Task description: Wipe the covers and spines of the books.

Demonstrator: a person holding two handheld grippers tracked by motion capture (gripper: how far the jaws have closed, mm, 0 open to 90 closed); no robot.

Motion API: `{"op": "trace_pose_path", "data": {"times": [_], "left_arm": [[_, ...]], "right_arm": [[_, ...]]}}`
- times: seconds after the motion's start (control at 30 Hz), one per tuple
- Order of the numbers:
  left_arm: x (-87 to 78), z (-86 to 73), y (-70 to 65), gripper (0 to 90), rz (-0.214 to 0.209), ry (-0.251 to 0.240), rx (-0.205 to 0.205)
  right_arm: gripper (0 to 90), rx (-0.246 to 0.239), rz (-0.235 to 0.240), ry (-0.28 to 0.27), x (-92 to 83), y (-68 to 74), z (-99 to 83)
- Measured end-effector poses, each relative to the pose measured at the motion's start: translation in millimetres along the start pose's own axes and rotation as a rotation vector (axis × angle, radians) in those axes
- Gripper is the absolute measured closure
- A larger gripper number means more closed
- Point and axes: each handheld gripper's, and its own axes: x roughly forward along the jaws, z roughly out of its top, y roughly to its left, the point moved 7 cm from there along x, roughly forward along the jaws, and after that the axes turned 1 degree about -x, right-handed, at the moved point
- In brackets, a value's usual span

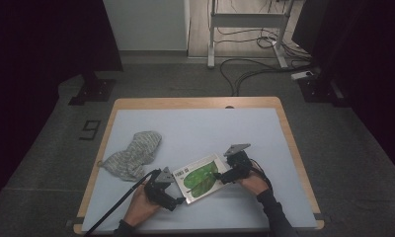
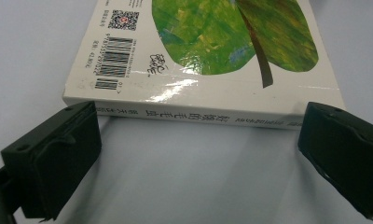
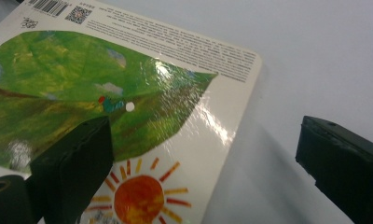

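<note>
I'm seeing a grey cloth point(image 1: 133, 154) lying at the left of the table point(image 1: 195, 123), well apart from the work. Next, I'm holding the left gripper point(image 1: 178, 202) low at the book's spine, jaws spread wide with nothing between them, the spine lying just beyond them. The book point(image 1: 200, 178) is lying flat near the table's front edge, green leaf cover up. At its right, I'm hovering the right gripper point(image 1: 218, 177) with jaws apart, one over the cover, one over the table

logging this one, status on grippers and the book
Left gripper open at book spine. Right gripper open over its far edge. Grey cloth lies apart.
</note>
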Motion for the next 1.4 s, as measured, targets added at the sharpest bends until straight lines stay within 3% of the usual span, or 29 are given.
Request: {"op": "trace_pose_path", "data": {"times": [0.17, 0.57, 1.03, 1.4], "left_arm": [[0.6, 0.5, -1.0, 0.0, 0.007, -0.002, 0.001], [1.0, 0.5, -1.3, 0.0, 0.007, -0.002, -0.002], [1.2, 0.5, -1.3, 0.0, 0.006, -0.005, -0.006], [1.2, 0.5, -1.3, 0.0, 0.006, -0.004, -0.007]], "right_arm": [[3.3, -0.007, 0.015, 0.017, 7.6, 1.3, 4.4], [1.2, 0.037, 0.070, 0.014, 19.0, -0.5, 9.5], [0.2, 0.048, 0.078, 0.005, 25.7, 9.1, 15.0], [3.6, 0.118, 0.101, -0.029, 21.2, 6.6, 18.1]]}}
